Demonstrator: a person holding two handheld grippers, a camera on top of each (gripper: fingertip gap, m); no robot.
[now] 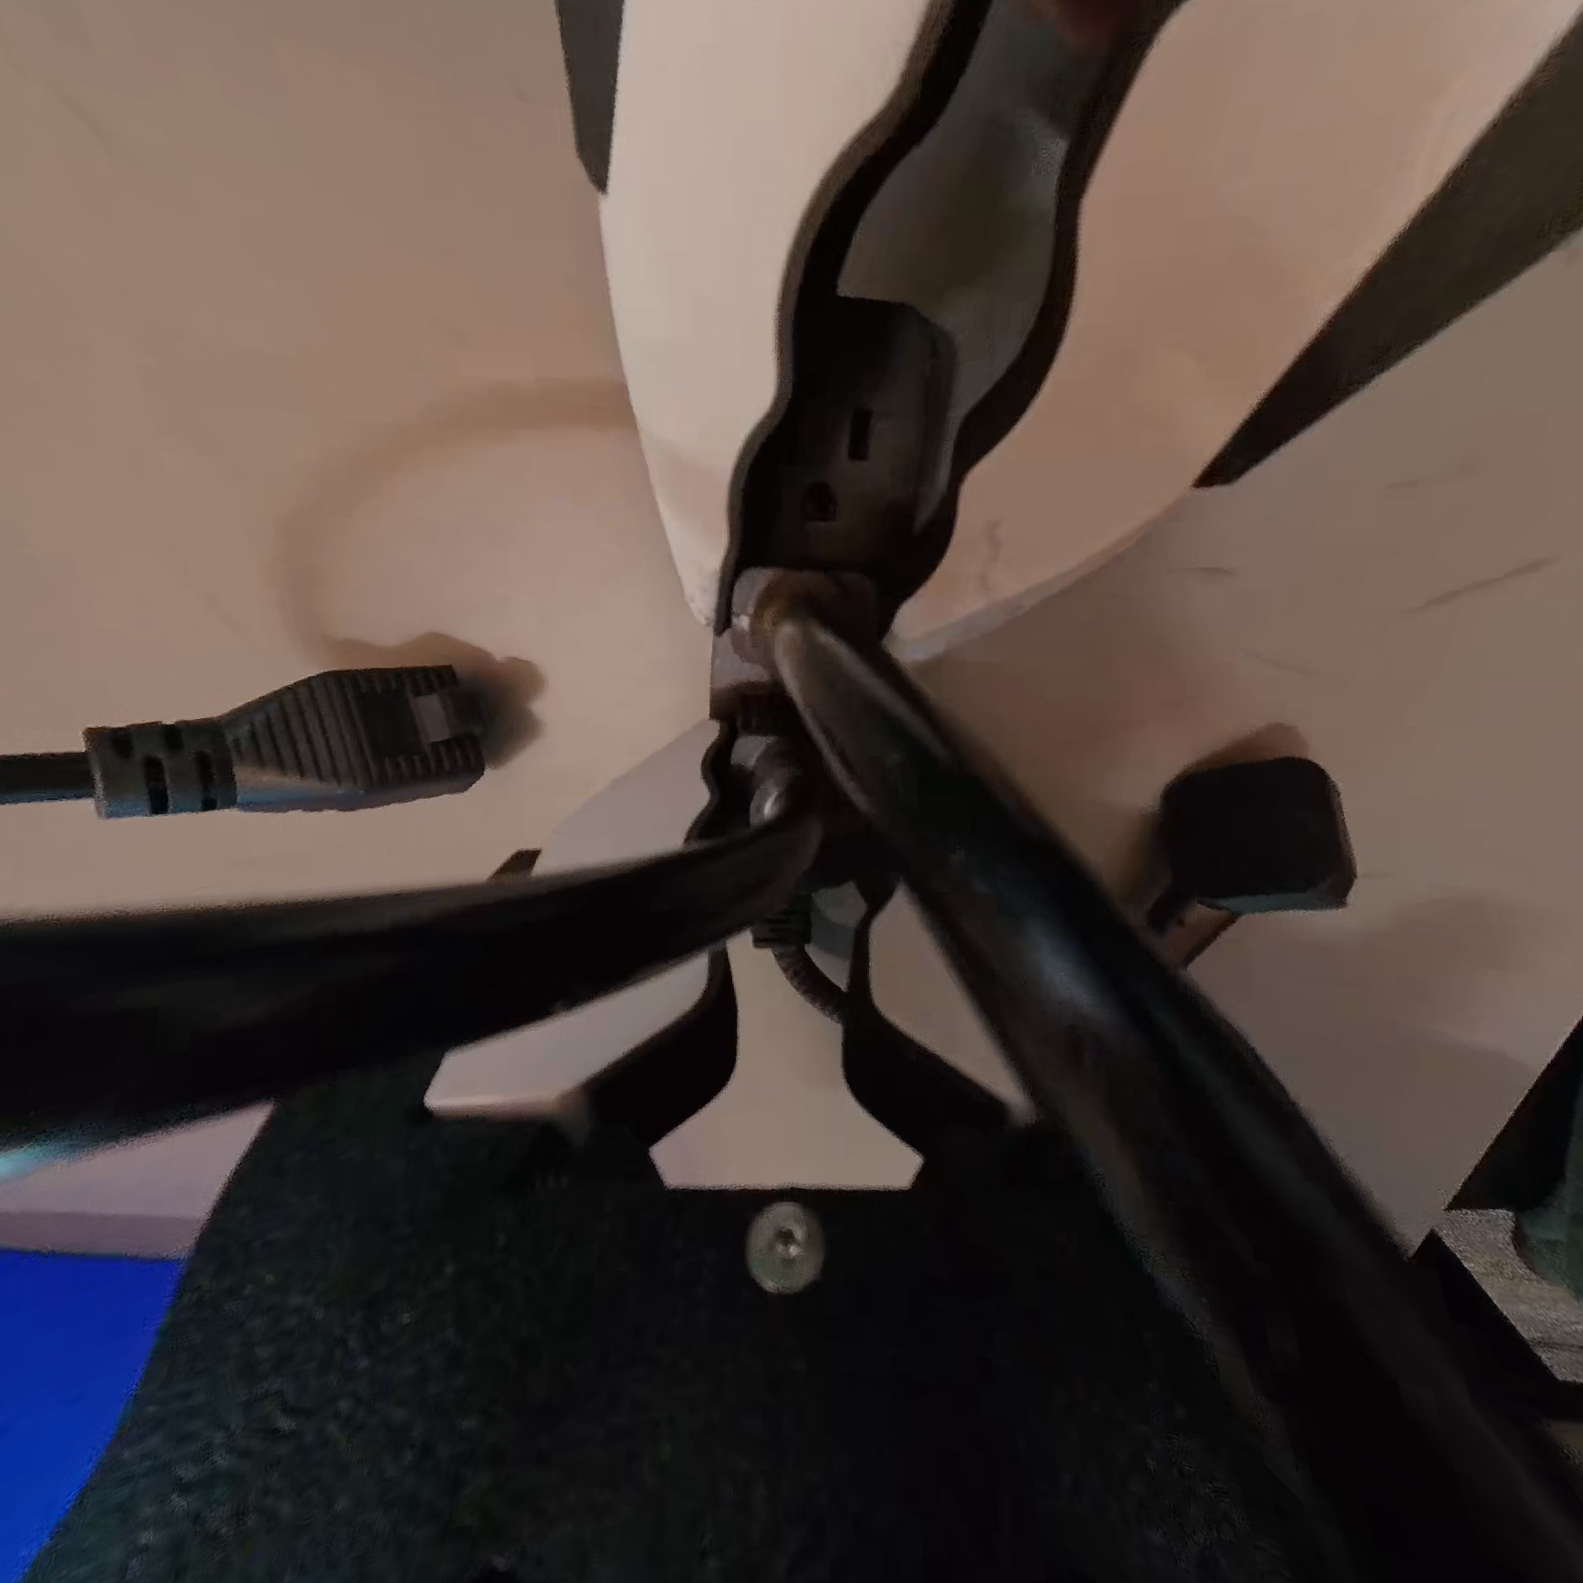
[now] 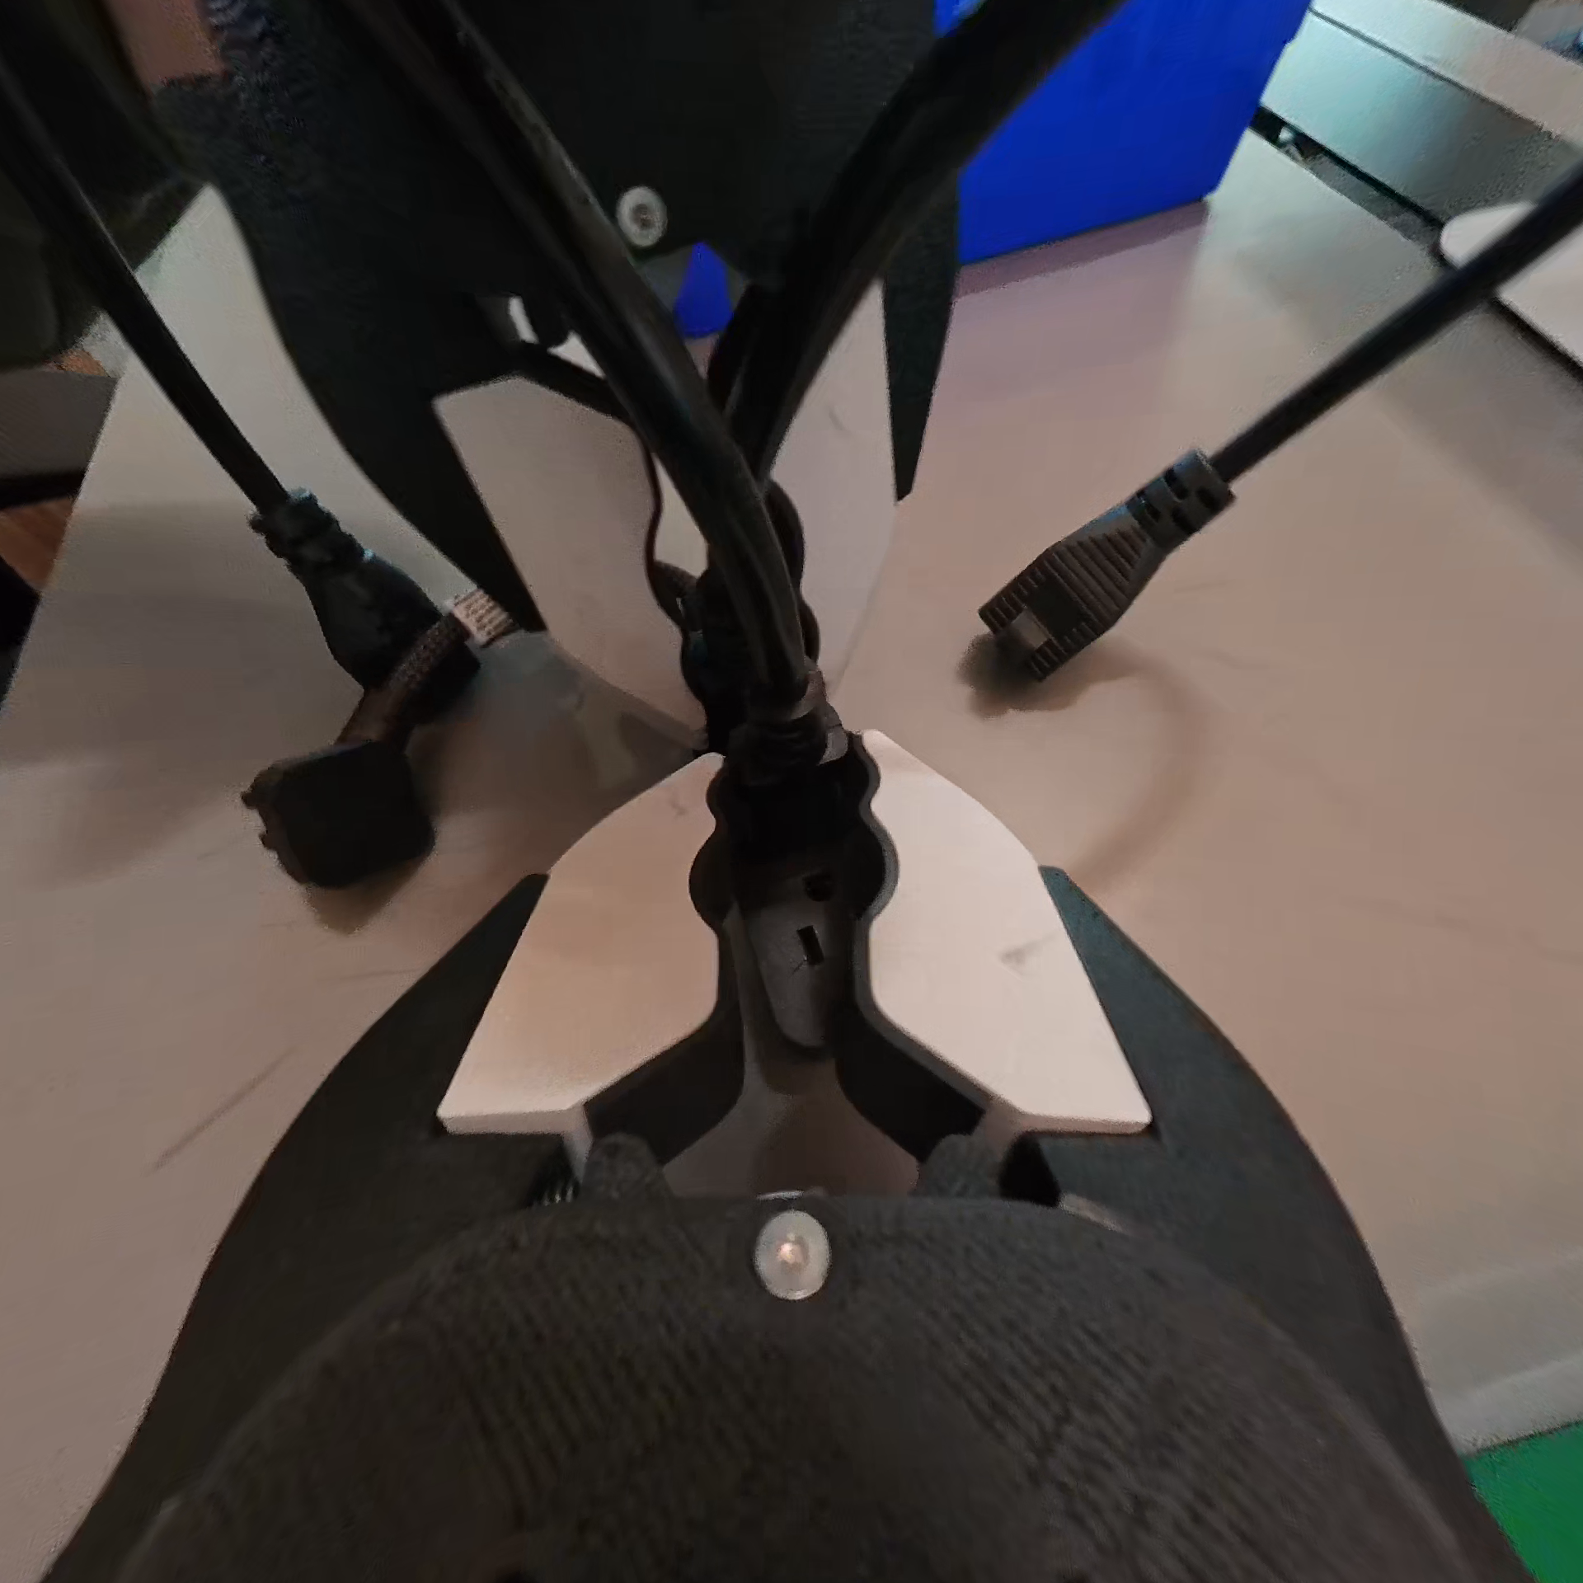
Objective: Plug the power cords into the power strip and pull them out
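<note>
Right wrist view, nearest first: between the fingers of the right gripper (image 2: 792, 771), closed narrow on its sides, the black power strip (image 2: 792, 959), with one free socket facing up. Just beyond the fingertips, a plug with cords (image 2: 737, 548) rising away, and opposite, the left gripper (image 1: 771, 771). Farther, left of the fingers, a loose plug (image 2: 343, 809) lying on the worktop (image 2: 1285, 857); right of the fingers, a ribbed connector (image 2: 1105, 582), also loose. Behind all, a blue box (image 2: 1114, 128).

Left wrist view: fingers narrow, pinching a grey plug (image 1: 749, 638) at the end of the strip, the strip just past the fingertips.

Judged about the middle of the task: apparently at least one plug seated or nearly seated, at least one socket free, two ends not plugged. Cannot tell whether pushing in or pulling out.

Shown only from the left: the contact of the plug with the strip. Shown only from the right: the grip on the strip and the blue box in full.
</note>
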